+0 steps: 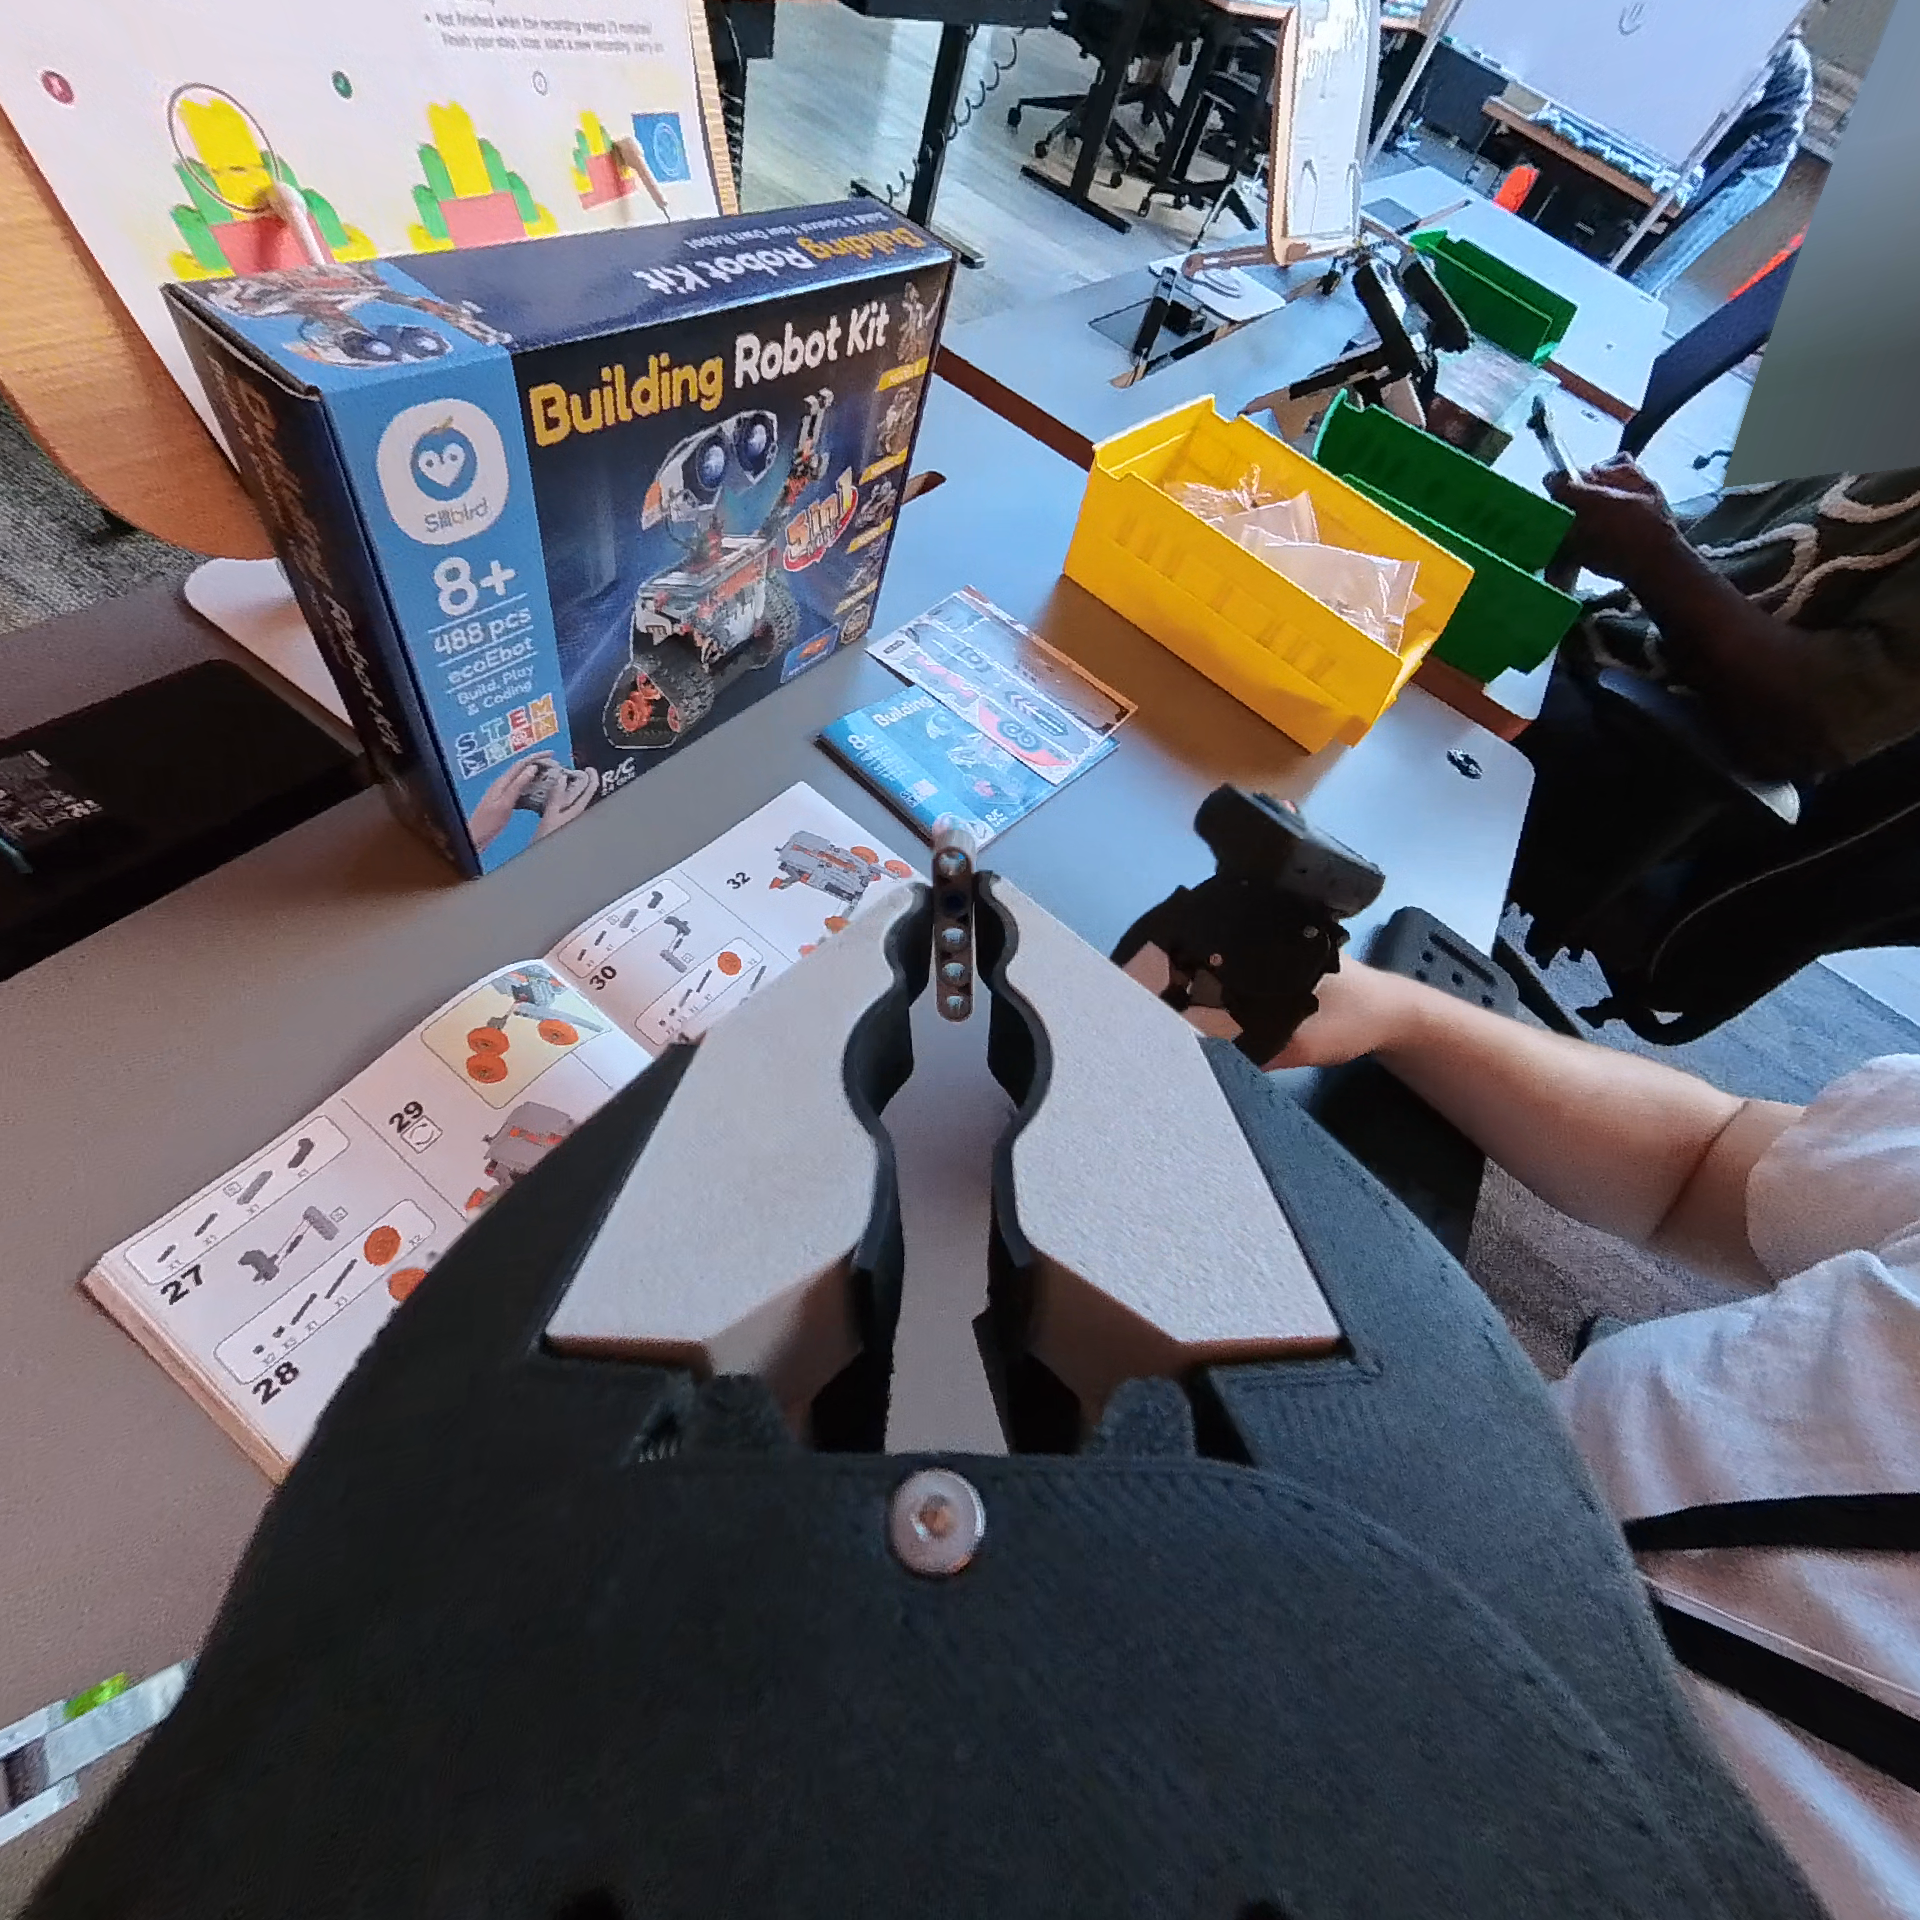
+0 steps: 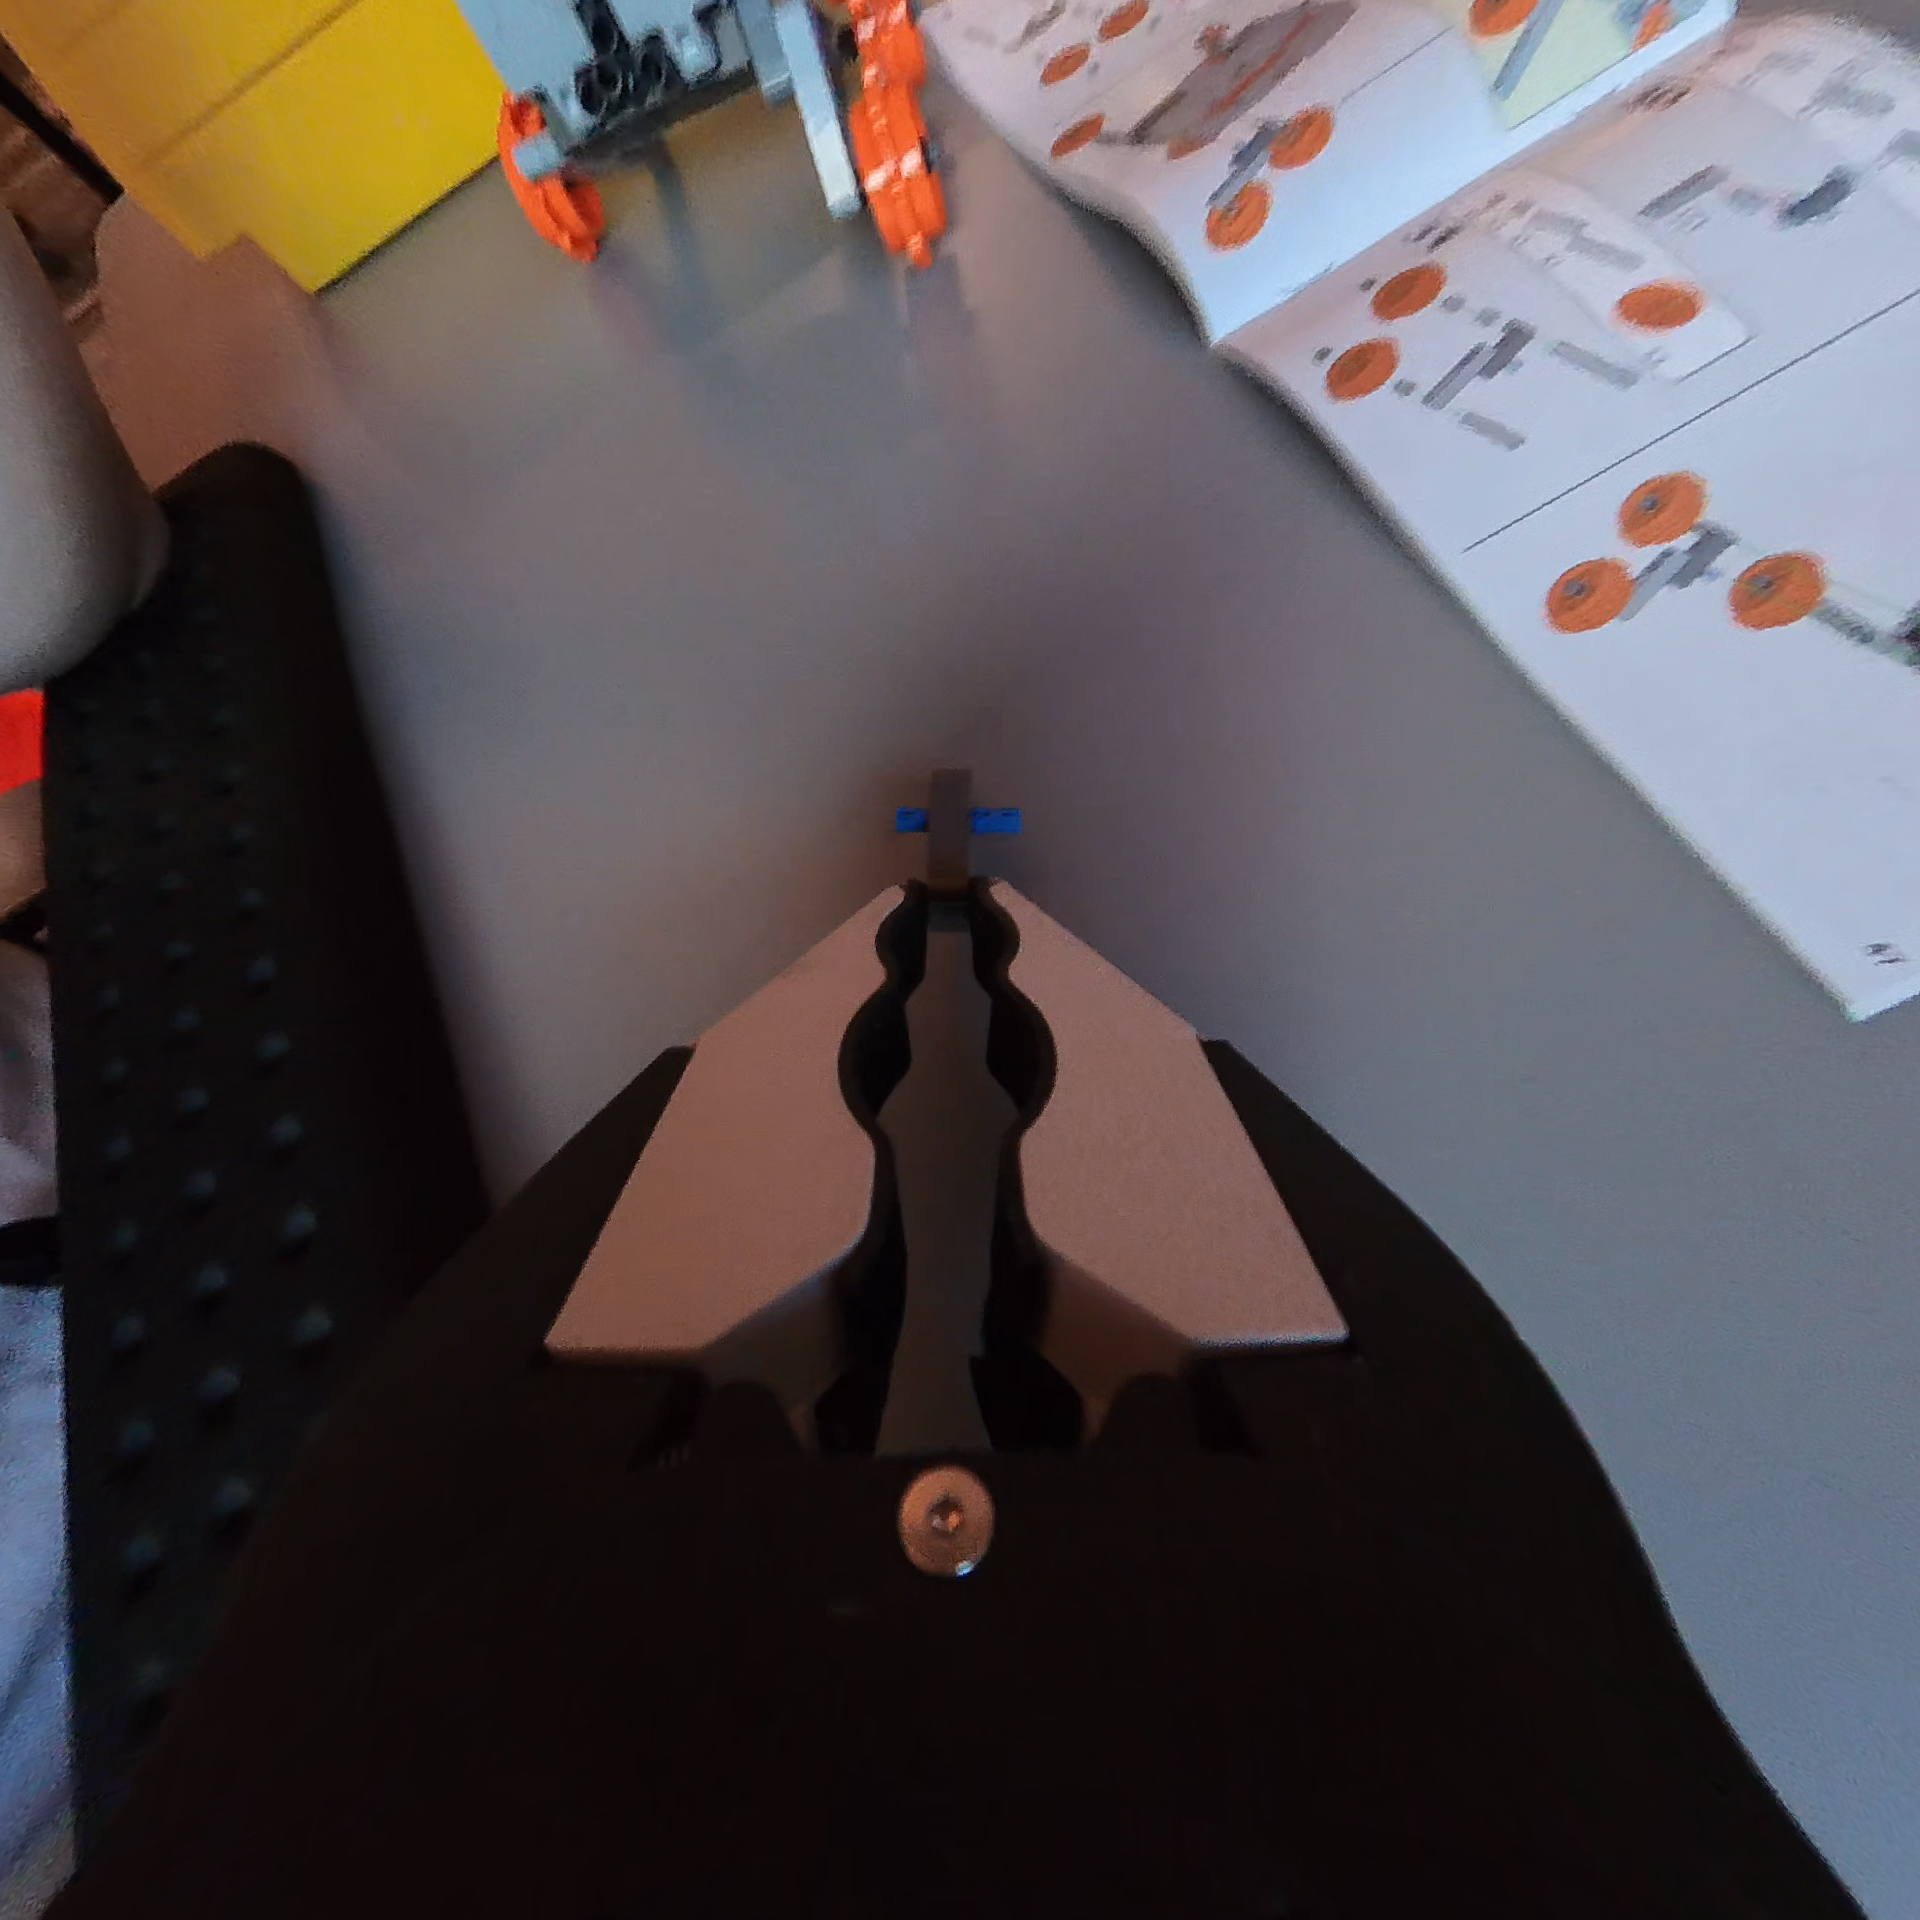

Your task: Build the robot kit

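Both matte claws pinching slim grey beams, one holed, one blue-pinned.

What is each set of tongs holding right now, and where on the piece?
Left tongs: grey holed beam, pinched along its lower half. Right tongs: grey piece with blue cross pin, pinched at its near end.

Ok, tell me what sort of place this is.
Probably a shared office or lab workspace set up for toy-kit assembly: a grey desk with a blue cardboard robot-kit box, an open paper instruction booklet, a yellow plastic parts bin, and black office chairs behind.
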Demonstrator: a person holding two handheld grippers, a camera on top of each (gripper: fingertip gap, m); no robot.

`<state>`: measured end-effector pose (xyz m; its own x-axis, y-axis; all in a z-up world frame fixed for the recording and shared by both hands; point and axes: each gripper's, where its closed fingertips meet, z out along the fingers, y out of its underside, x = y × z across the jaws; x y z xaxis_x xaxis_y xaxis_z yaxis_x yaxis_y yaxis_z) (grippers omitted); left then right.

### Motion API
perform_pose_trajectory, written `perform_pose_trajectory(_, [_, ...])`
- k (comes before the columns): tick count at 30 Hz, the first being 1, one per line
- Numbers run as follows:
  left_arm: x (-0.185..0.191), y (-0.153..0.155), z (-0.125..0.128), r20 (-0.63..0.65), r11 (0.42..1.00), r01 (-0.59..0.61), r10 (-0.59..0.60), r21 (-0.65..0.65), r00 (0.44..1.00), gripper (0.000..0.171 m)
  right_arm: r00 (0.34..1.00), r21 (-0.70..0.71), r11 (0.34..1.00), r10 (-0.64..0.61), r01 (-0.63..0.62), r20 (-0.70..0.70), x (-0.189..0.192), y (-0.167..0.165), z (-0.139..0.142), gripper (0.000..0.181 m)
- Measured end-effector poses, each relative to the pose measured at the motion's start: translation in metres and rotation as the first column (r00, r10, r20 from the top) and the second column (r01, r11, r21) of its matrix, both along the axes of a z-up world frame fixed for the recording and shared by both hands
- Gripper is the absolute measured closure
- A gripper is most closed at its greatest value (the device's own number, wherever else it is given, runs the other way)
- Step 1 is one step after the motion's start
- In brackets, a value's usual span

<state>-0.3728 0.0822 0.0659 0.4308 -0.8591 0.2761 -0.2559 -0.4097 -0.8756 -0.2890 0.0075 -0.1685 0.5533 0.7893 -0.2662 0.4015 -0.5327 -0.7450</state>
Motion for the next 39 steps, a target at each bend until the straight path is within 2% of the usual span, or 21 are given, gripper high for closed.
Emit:
perform_pose_trajectory(5, [0.011,-0.002,-0.022,-0.094,0.998,0.043,-0.047,-0.037,0.994,0.166,0.996,0.131,0.989,-0.057,0.065,-0.065,0.007,0.017,0.021,0.173])
perform_pose_trajectory(9, [0.016,0.004,-0.047,-0.185,0.996,0.041,-0.056,-0.081,0.981,0.166,0.984,0.163,0.978,-0.107,0.130,-0.145,0.014,0.026,0.032,0.173])
perform_pose_trajectory(12, [0.017,0.005,-0.066,-0.252,0.991,0.057,-0.086,-0.118,0.964,0.166,0.975,0.119,0.985,-0.101,0.126,-0.196,0.013,0.025,0.035,0.173])
perform_pose_trajectory(17, [0.026,0.003,-0.092,-0.324,0.980,0.094,-0.149,-0.178,0.934,0.166,0.942,-0.059,0.994,-0.102,0.088,-0.320,0.009,0.017,0.036,0.173])
perform_pose_trajectory(19, [0.030,-0.010,-0.111,-0.383,0.961,0.153,-0.234,-0.231,0.893,0.166,0.922,-0.167,0.984,-0.121,0.063,-0.369,0.010,0.014,0.035,0.173])
perform_pose_trajectory(21, [0.032,-0.023,-0.137,-0.471,0.934,0.214,-0.332,-0.287,0.818,0.166,0.907,-0.251,0.967,-0.136,0.034,-0.398,0.014,0.012,0.035,0.173])
perform_pose_trajectory(24, [0.034,-0.044,-0.179,-0.554,0.866,0.273,-0.481,-0.418,0.679,0.166,0.885,-0.303,0.953,-0.121,-0.024,-0.449,0.022,0.008,0.042,0.173])
perform_pose_trajectory(26, [0.039,-0.057,-0.198,-0.547,0.810,0.318,-0.573,-0.493,0.610,0.166,0.868,-0.286,0.957,-0.103,-0.046,-0.485,0.027,0.006,0.049,0.173])
perform_pose_trajectory(29, [0.050,-0.075,-0.209,-0.466,0.724,0.356,-0.667,-0.591,0.582,0.166,0.911,-0.123,0.992,-0.028,-0.025,-0.410,0.035,0.008,0.048,0.174])
perform_pose_trajectory(31, [0.058,-0.079,-0.204,-0.403,0.696,0.385,-0.686,-0.606,0.606,0.166,0.940,0.127,0.989,0.116,-0.078,-0.320,0.032,0.004,0.057,0.174])
perform_pose_trajectory(32, [0.061,-0.082,-0.197,-0.357,0.676,0.404,-0.697,-0.616,0.622,0.166,0.949,0.277,0.952,0.197,-0.126,-0.246,0.029,0.000,0.062,0.174])
perform_pose_trajectory(33, [0.063,-0.085,-0.189,-0.307,0.657,0.422,-0.704,-0.625,0.641,0.166,0.954,0.429,0.886,0.259,-0.173,-0.150,0.028,-0.003,0.066,0.173])
perform_pose_trajectory(35, [0.064,-0.089,-0.174,-0.225,0.630,0.459,-0.710,-0.627,0.667,0.166,0.941,0.642,0.722,0.338,-0.257,-0.003,0.024,-0.010,0.071,0.173])
perform_pose_trajectory(36, [0.061,-0.091,-0.171,-0.206,0.619,0.468,-0.715,-0.630,0.669,0.166,0.931,0.686,0.667,0.362,-0.291,0.043,0.023,-0.013,0.070,0.173])
perform_pose_trajectory(39, [0.055,-0.094,-0.174,-0.194,0.595,0.469,-0.730,-0.653,0.656,0.166,0.899,0.704,0.596,0.415,-0.386,0.141,0.015,-0.021,0.060,0.173])
